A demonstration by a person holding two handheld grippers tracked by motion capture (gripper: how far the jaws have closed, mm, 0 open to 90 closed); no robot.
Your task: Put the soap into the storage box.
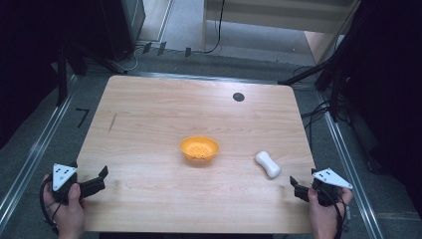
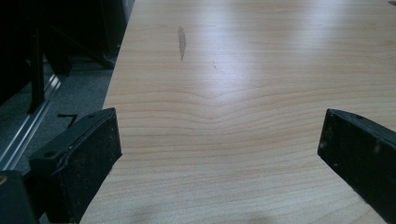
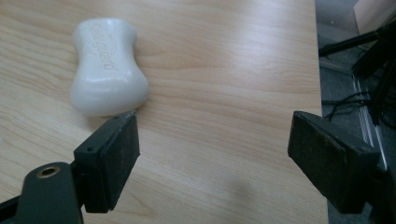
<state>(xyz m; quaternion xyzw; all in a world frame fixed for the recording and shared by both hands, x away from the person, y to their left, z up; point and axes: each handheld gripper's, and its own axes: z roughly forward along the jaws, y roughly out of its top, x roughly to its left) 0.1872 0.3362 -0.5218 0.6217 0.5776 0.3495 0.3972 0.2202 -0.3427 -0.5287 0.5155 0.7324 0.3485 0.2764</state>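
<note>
On the worktop (image 1: pixel 149 114), right of the orange bowl (image 1: pixel 199 148), lay the soap (image 1: pixel 267 164), untouched; nothing seemed begun. Left hand-held gripper (image 1: pixel 99 180) and right hand-held gripper (image 1: pixel 294 186) stood spread, empty.

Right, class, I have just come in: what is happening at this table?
A person sits at a wooden table with a pair of tongs in each hand, and nothing is held yet. The left tongs hover open near the table's left edge. The right tongs are open too, just short of a white bar of soap that lies flat near them. An orange bowl sits untouched in the middle.
</note>
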